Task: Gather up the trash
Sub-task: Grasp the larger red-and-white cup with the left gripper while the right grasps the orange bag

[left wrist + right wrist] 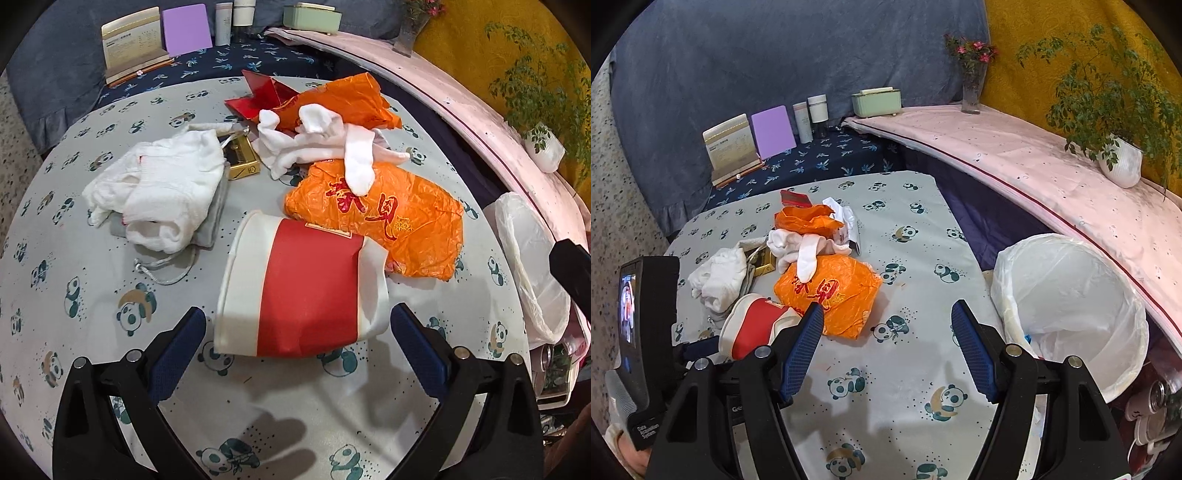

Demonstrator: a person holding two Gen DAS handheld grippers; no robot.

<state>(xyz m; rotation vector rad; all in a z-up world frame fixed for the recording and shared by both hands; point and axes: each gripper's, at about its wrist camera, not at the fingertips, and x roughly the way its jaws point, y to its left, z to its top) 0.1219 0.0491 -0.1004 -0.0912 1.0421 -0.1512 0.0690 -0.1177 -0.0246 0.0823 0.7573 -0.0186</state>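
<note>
A red and white paper cup (306, 288) lies on its side on the panda-print tablecloth (92, 295). My left gripper (298, 313) is open, with one finger on each side of the cup and the pads not pressing on it. Behind the cup lie an orange plastic bag (391, 221), white socks (332, 147), a second orange bag (351, 98) and a red folded packet (258, 96). My right gripper (887, 307) is open and empty above bare cloth, just right of the orange bag (834, 295). The white-lined bin (1071, 306) stands to its right.
A bundle of white cloth (162, 195) lies on a grey pouch beside a gold box (242, 158). At the back stand a book (729, 147), a purple board (773, 131), bottles (810, 116) and a green box (875, 100). The pink ledge (1015, 166) holds a vase (971, 88) and a potted plant (1121, 164).
</note>
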